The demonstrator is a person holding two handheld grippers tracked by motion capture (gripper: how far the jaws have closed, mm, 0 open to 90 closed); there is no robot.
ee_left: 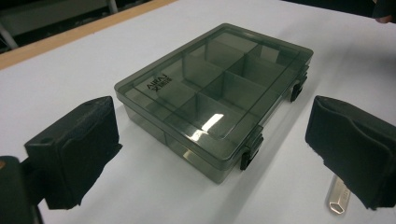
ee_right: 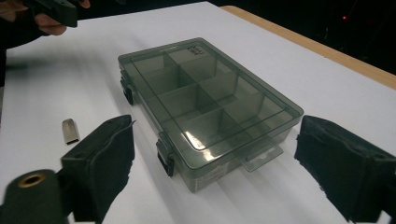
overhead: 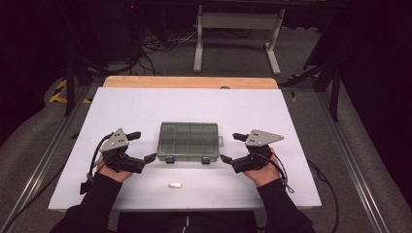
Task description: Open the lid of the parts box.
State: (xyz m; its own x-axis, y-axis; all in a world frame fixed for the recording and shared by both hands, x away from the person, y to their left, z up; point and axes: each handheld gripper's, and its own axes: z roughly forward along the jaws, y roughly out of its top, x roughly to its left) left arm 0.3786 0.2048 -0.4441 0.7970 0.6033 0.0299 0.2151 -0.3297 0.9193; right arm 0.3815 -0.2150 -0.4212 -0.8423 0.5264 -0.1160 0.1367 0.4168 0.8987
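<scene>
A smoky translucent compartment box lies flat in the middle of the white table, lid down, with two black latches on its near side. My left gripper hovers just left of the box, jaws open and apart from it. My right gripper mirrors it on the right side, also open. In the left gripper view the box sits ahead of the open left gripper. The right gripper view has the box in front of the open right gripper, untouched.
A small silver metal piece lies on the table near the front edge, also seen as the metal piece and metal piece. A wooden strip runs along the far edge. Beyond it stand cables and a white frame.
</scene>
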